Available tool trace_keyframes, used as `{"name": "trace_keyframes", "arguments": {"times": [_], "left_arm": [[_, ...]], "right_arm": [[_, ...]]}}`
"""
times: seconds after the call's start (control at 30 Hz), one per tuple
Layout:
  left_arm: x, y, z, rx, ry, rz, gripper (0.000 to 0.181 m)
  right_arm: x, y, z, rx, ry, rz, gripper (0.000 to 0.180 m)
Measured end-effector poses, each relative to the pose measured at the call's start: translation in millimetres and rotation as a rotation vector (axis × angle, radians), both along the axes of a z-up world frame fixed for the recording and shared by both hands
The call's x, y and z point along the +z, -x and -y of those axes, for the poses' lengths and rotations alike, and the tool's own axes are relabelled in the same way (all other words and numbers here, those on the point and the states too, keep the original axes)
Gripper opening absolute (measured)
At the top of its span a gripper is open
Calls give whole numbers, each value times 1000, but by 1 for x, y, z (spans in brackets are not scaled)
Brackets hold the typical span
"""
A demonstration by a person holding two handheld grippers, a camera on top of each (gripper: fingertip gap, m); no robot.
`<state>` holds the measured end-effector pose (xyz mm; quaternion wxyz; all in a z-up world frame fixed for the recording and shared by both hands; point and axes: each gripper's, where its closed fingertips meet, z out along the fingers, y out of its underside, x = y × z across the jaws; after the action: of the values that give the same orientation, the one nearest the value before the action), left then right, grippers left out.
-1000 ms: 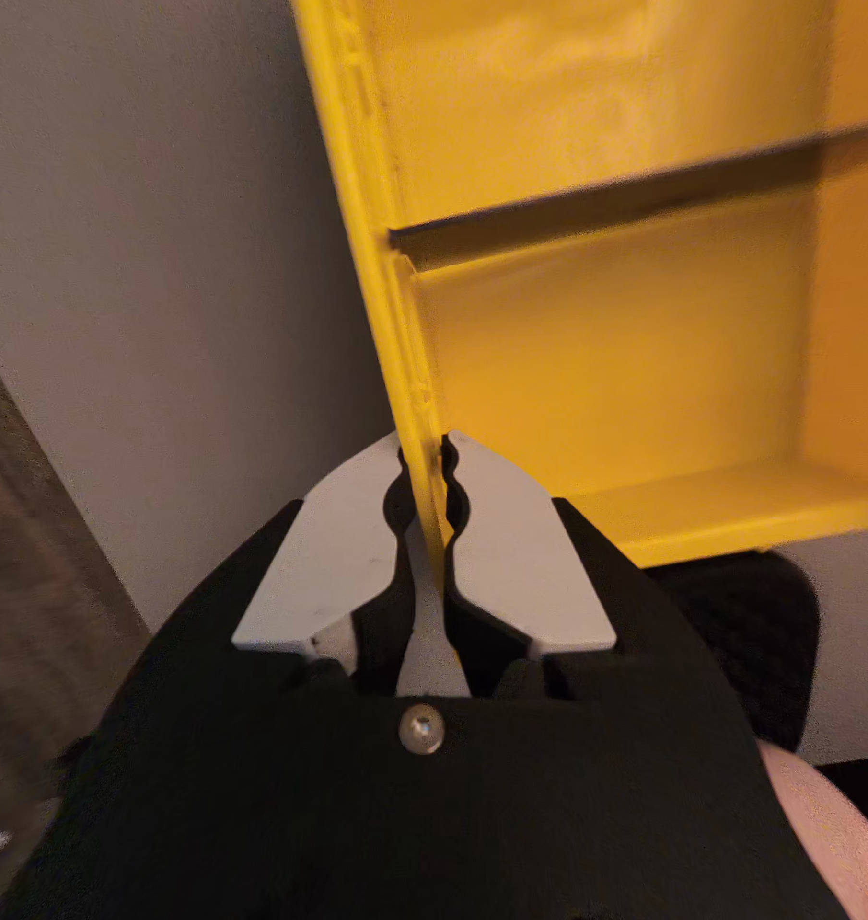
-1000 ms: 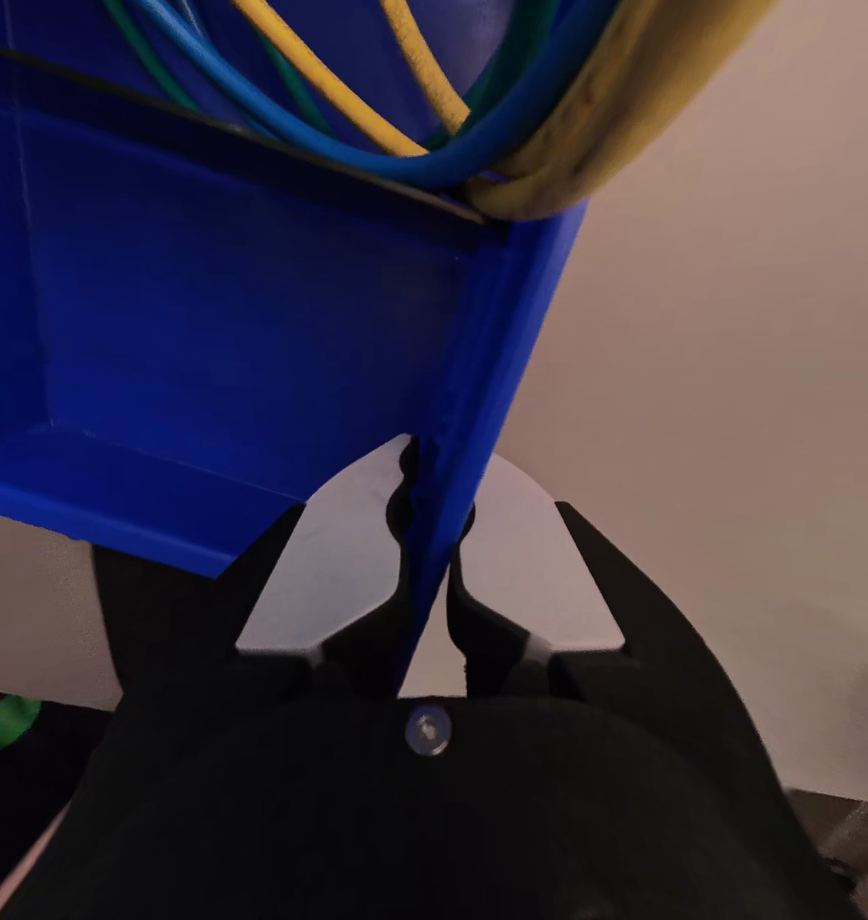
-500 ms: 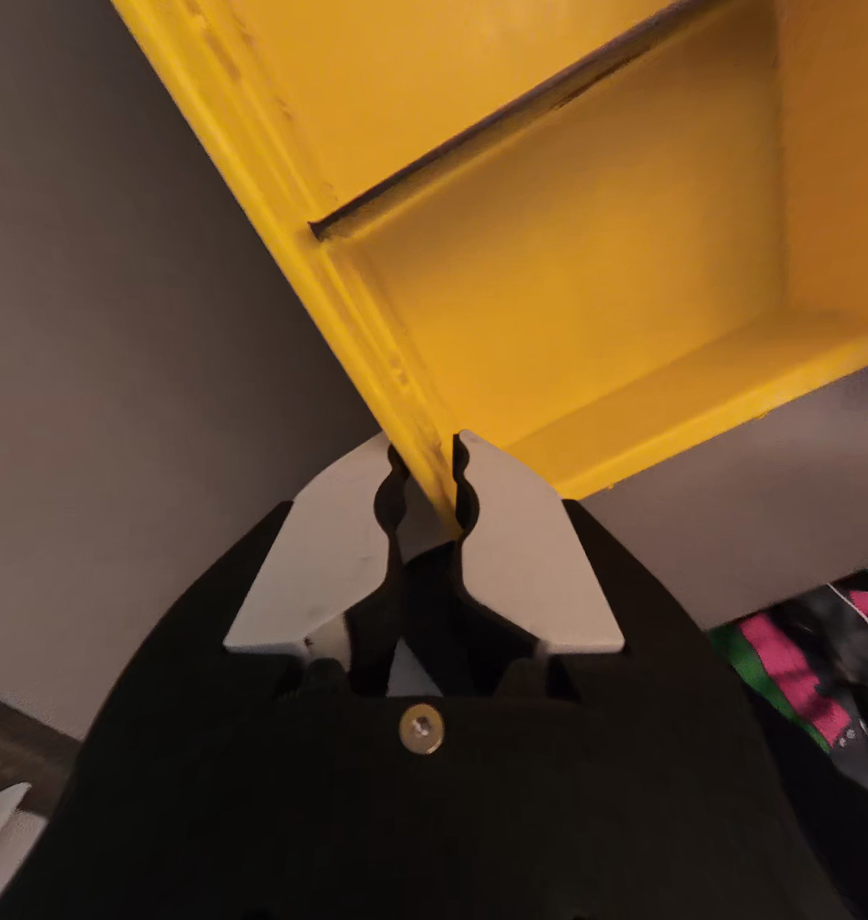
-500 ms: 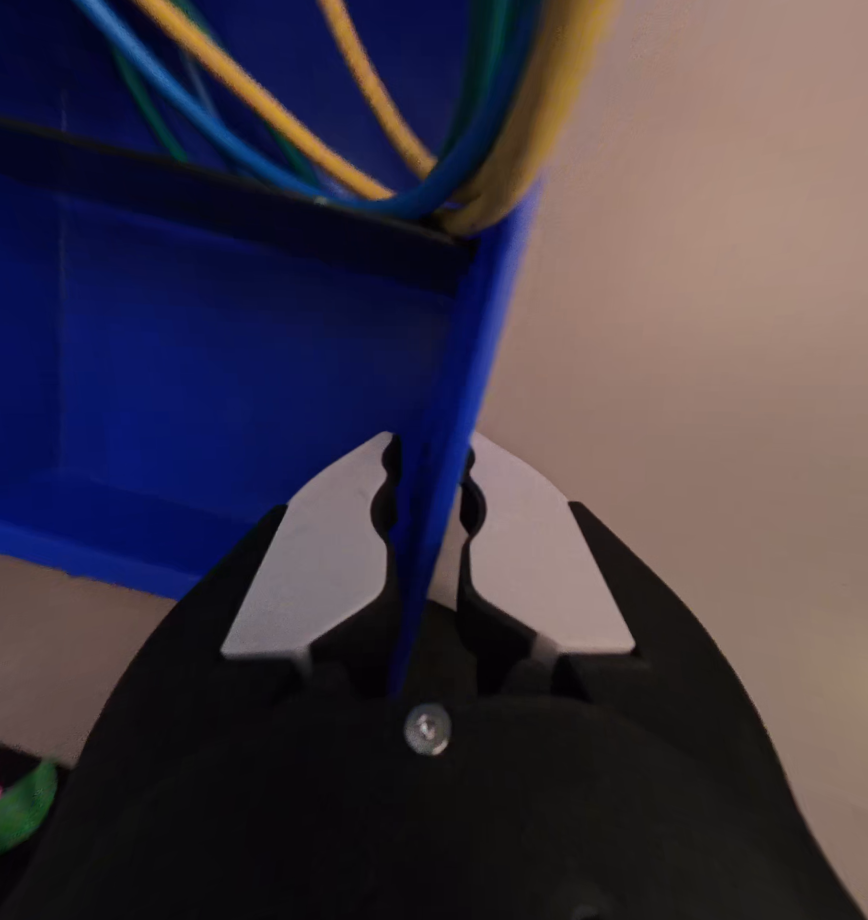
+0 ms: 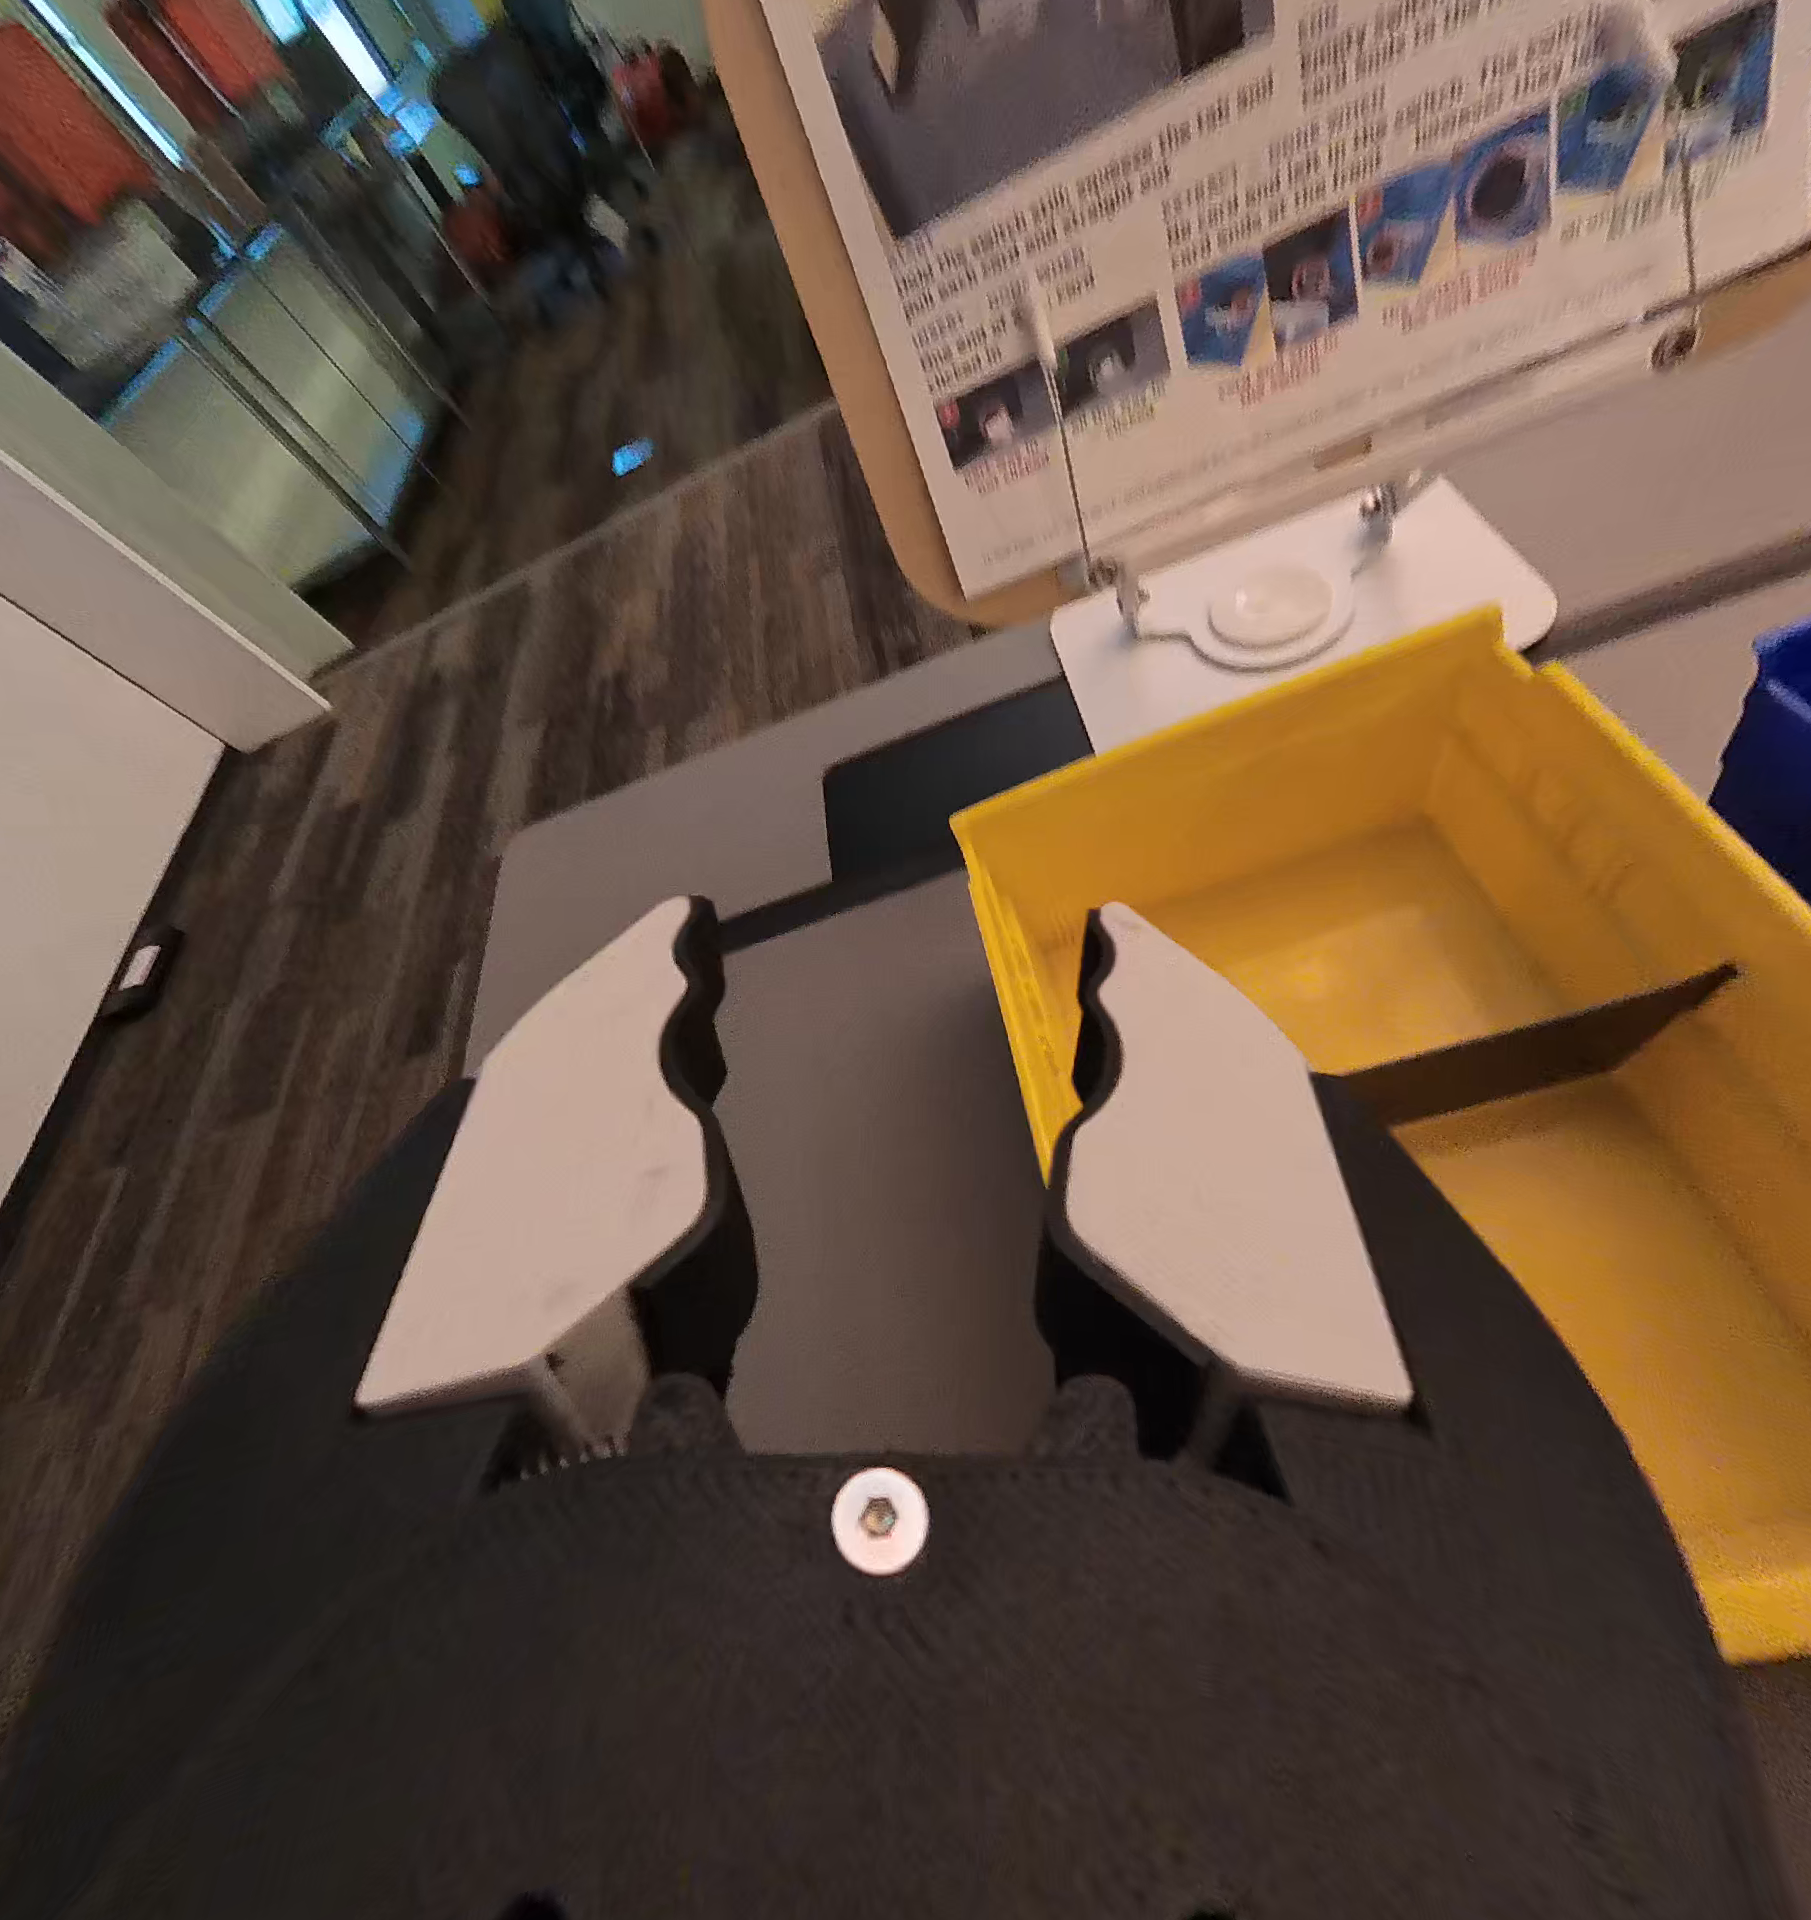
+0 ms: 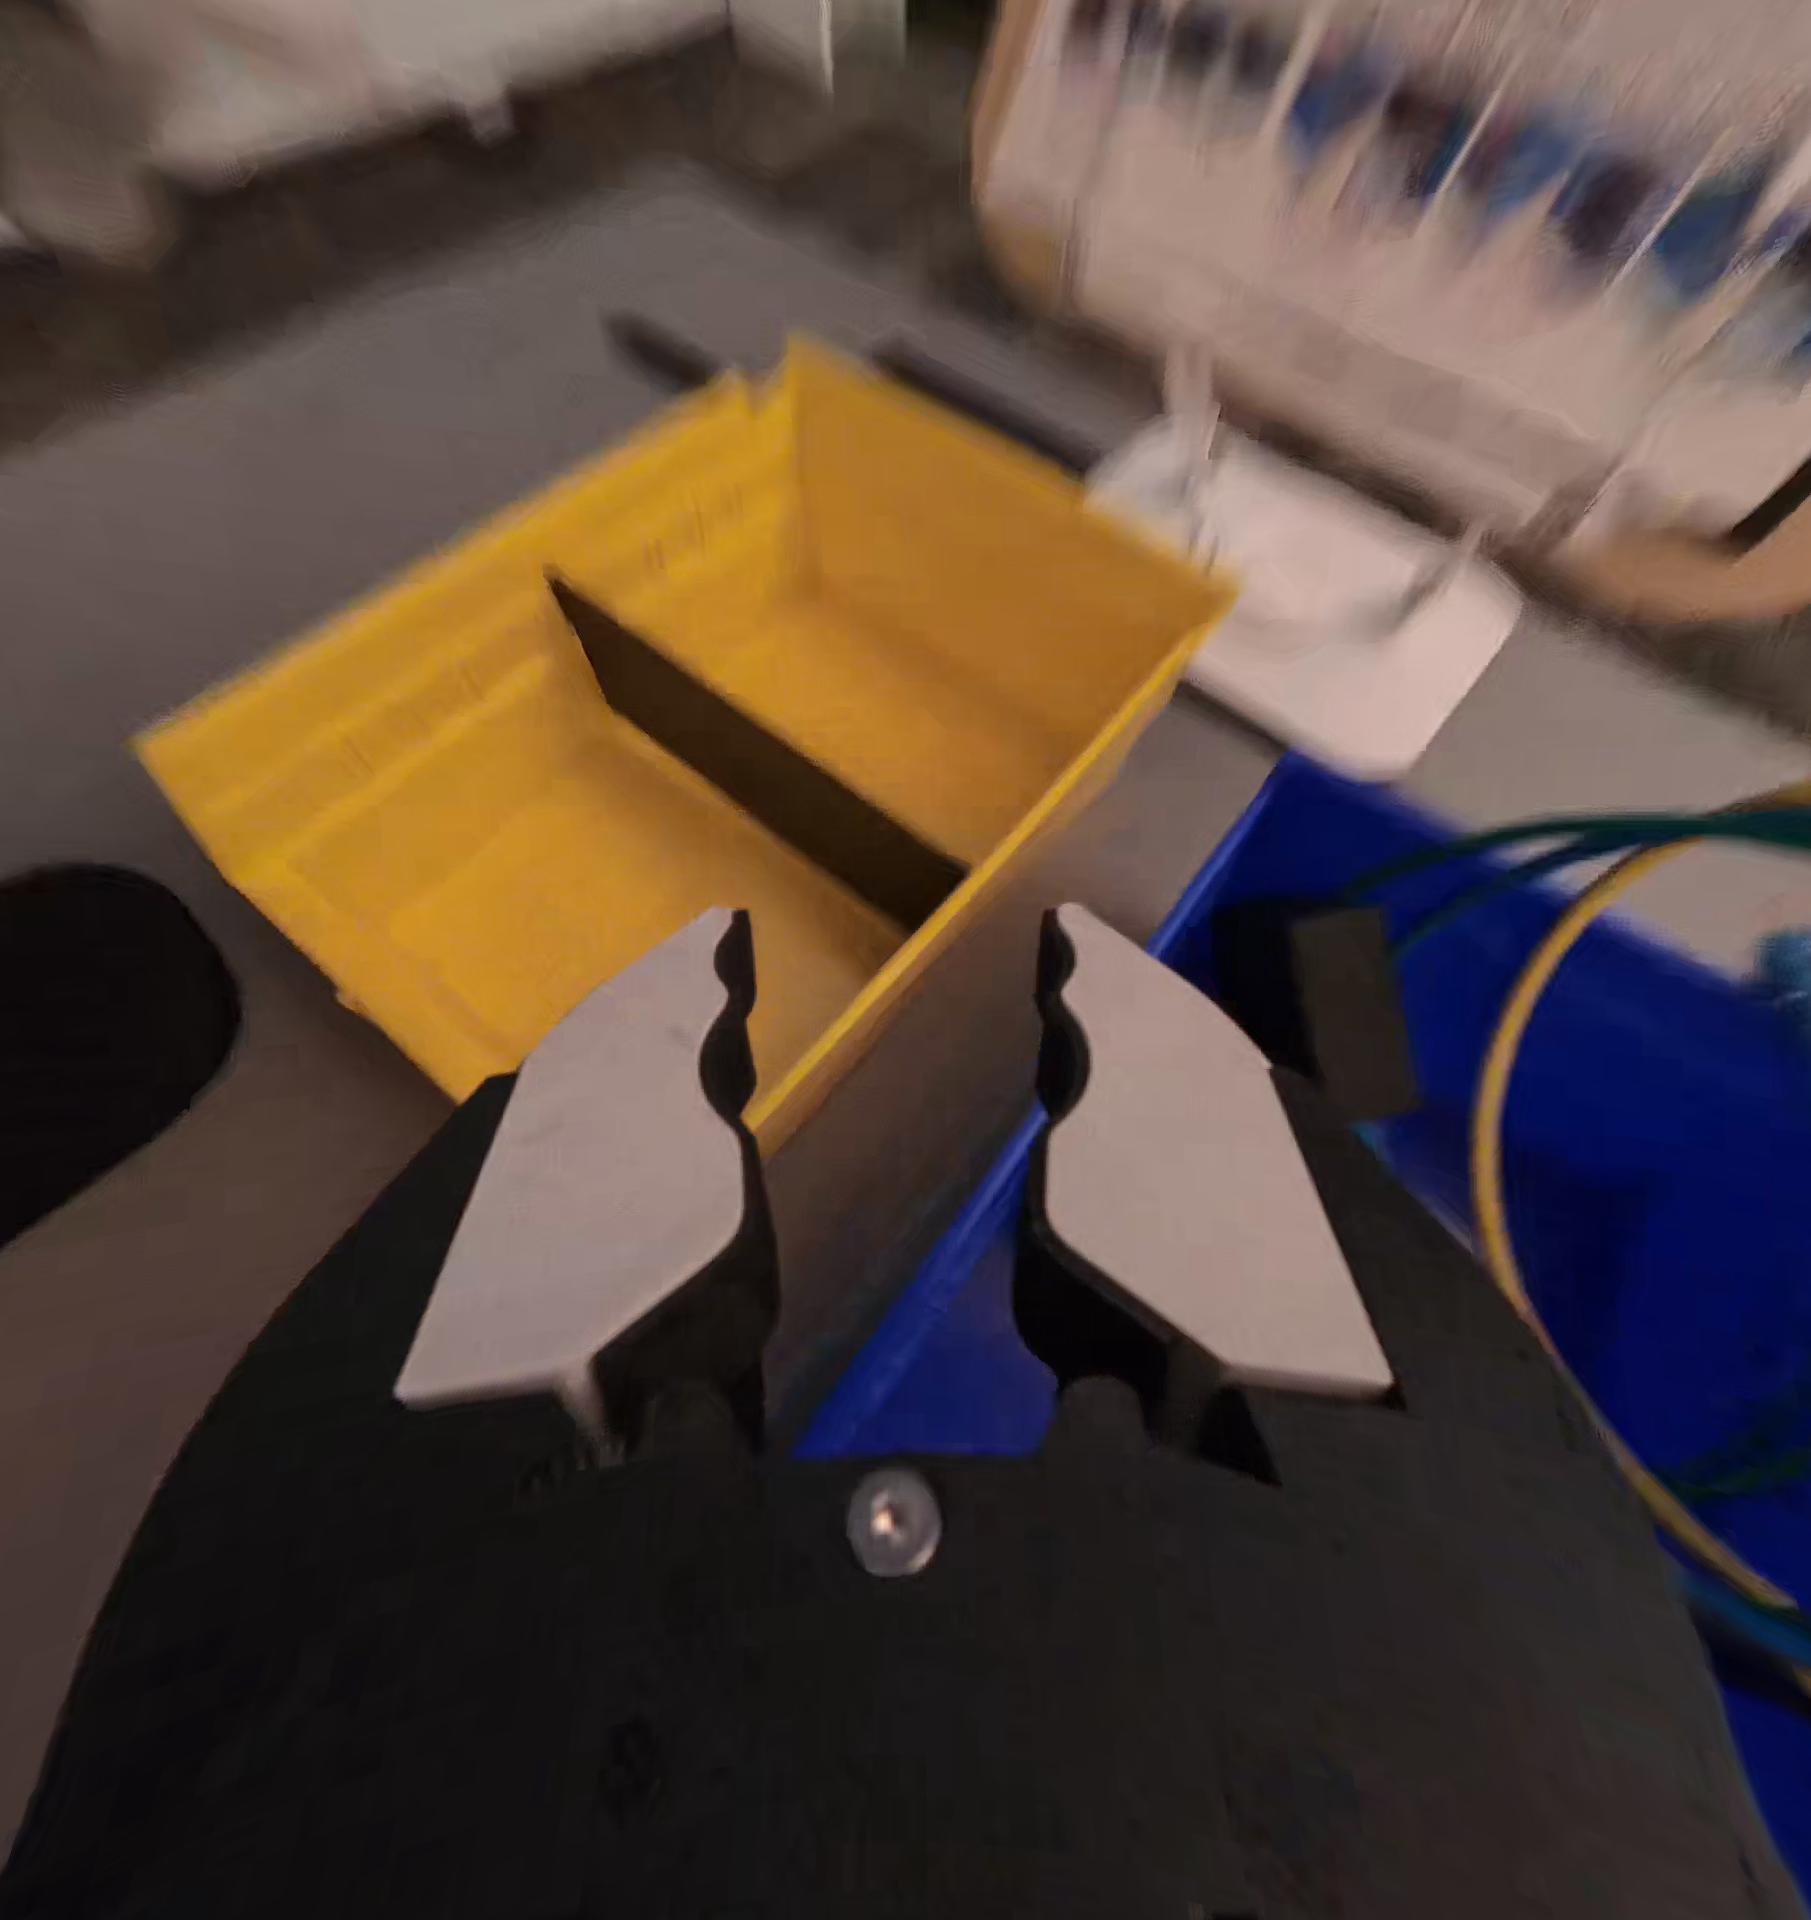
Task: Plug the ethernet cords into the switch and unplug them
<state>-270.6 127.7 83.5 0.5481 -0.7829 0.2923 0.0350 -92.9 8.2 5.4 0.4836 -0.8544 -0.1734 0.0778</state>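
Note:
A yellow bin with a black divider stands on the grey table; it also shows in the right wrist view. Its compartments look empty. My left gripper is open and empty, just left of the bin's left wall. A blue bin stands to the right of the yellow one and holds yellow, green and blue ethernet cords. My right gripper is open and empty, above the gap between the two bins. No switch is visible.
An instruction board on a white stand base stands behind the bins. A black mat lies on the grey table. A dark rounded shape shows left of the yellow bin. Wood floor lies beyond the table's left edge.
Both grippers let go of the bin walls and opened. The yellow and blue bins, held up and tilted before, now stand on the table. Both cameras now look down over them.

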Motion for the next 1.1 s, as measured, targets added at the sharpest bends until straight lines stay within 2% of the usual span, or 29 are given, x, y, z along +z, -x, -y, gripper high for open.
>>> {"name": "trace_keyframes", "arguments": {"times": [0.07, 0.13, 0.17, 0.5, 0.57, 0.63, 0.77, 0.8, 0.83, 0.9, 1.1], "left_arm": [[5, -2, 3, -6, -25, 18, 65], [5, -4, 6, -18, -19, 13, 66], [5, -4, 7, -24, -21, 10, 66], [9, -11, 22, -110, 12, 63, 66], [12, -11, 26, -125, 8, 71, 66], [15, -10, 29, -136, 6, 78, 65], [17, -6, 33, -149, 15, 94, 65], [18, -5, 34, -152, 15, 98, 65], [19, -5, 35, -155, 17, 102, 64], [19, -4, 36, -162, 20, 109, 64], [32, 5, 42, -159, 9, 186, 65]], "right_arm": [[-41, 3, -13, -59, 182, 95, 50], [-63, 4, -21, -110, 263, 119, 46], [-69, 4, -23, -136, 299, 109, 38], [-84, -2, -19, -269, 631, 49, 44], [-80, 19, -20, -216, 665, -26, 35], [-83, 18, -25, -247, 667, 12, 37], [-122, 24, -16, -262, 878, -3, 34], [-129, 23, -17, -276, 904, -5, 27], [-128, 18, -29, -290, 844, 8, 17], [-132, 18, -35, -287, 863, -25, 11], [-130, 18, -40, -225, 956, -25, 8]]}}
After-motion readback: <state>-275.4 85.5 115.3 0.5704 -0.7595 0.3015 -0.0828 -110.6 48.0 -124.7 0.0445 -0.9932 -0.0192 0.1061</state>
